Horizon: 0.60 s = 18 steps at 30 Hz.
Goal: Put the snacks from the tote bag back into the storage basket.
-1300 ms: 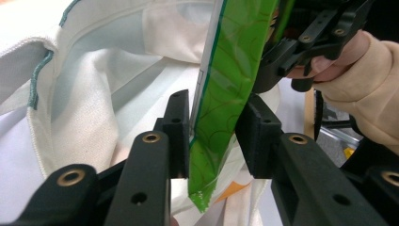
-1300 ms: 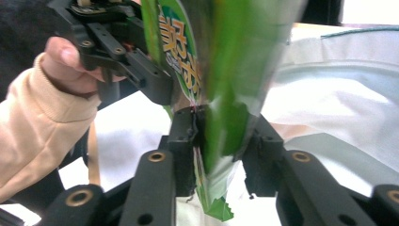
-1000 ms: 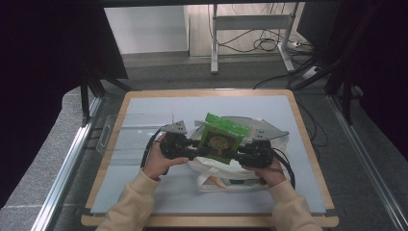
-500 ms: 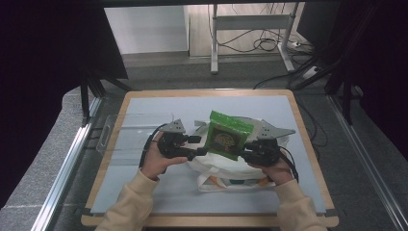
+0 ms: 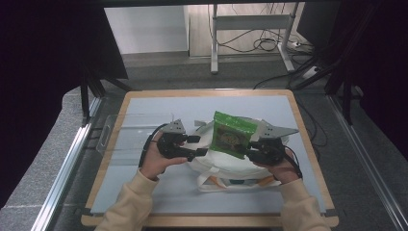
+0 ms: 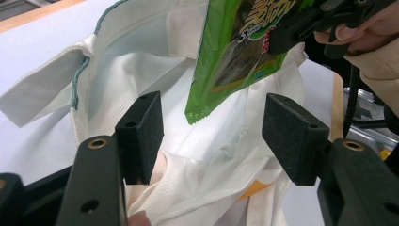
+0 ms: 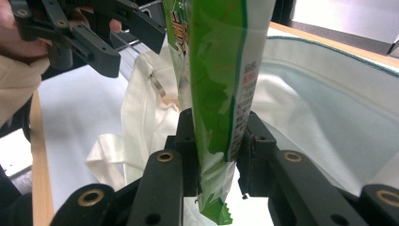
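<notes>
Left claw: the left claw [image 5: 199, 146] is held in the person's left hand [image 5: 156, 161], just left of the white cloth bag; its jaws have just been opening and stand wide, with nothing pressed between them. In the left gripper view [image 6: 211, 136] the 2 black pads [image 6: 141, 134] stand apart over the bag's open mouth.
Right claw: the right claw [image 5: 249, 150] is in the right hand [image 5: 279, 168], closed narrow on the green snack packet; in the right gripper view [image 7: 216, 155] both pads press the packet's lower edge.
Green snack packet: the green snack packet [image 5: 233, 134] is held upright above the bag, clear of the left claw; its lower corner [image 6: 197, 115] hangs between the left jaws without touching them.
White cloth bag: the white cloth bag [image 5: 226, 166] lies flat on the surface between the 2 hands, mouth open under the packet, handles toward the person.
Surface: the pale blue surface [image 5: 144, 192] has a wooden rim.
Clear tray: a clear tray [image 5: 120, 132] lies on the surface to the left, beyond the left hand.
Far background: a metal stand [image 5: 250, 24] and cables on the floor behind the surface.
</notes>
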Tool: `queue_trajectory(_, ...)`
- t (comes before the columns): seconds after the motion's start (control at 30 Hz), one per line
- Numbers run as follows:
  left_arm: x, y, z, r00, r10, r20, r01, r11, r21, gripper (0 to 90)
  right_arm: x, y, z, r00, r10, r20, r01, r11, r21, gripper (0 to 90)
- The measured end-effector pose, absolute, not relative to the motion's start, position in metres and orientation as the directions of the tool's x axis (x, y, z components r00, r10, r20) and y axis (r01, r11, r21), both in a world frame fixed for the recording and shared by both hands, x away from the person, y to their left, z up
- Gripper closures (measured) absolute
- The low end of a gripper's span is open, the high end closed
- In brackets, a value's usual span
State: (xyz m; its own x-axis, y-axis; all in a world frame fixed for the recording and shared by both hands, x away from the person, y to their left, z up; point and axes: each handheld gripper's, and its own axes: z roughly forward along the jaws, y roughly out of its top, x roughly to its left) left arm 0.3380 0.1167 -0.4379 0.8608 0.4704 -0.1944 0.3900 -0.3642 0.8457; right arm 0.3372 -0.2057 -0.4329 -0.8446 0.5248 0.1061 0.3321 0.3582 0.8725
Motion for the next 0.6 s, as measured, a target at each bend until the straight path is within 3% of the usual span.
queue_trajectory(0.6, 0.3342, 0.1171, -0.4328, 0.861, 0.48, -0.166, 0.372, -0.375, 0.849, 37.1, 0.3434, -0.2074, -0.4361, -0.849, 0.526, 0.051, 0.33, 0.453, 0.828, 71.9)
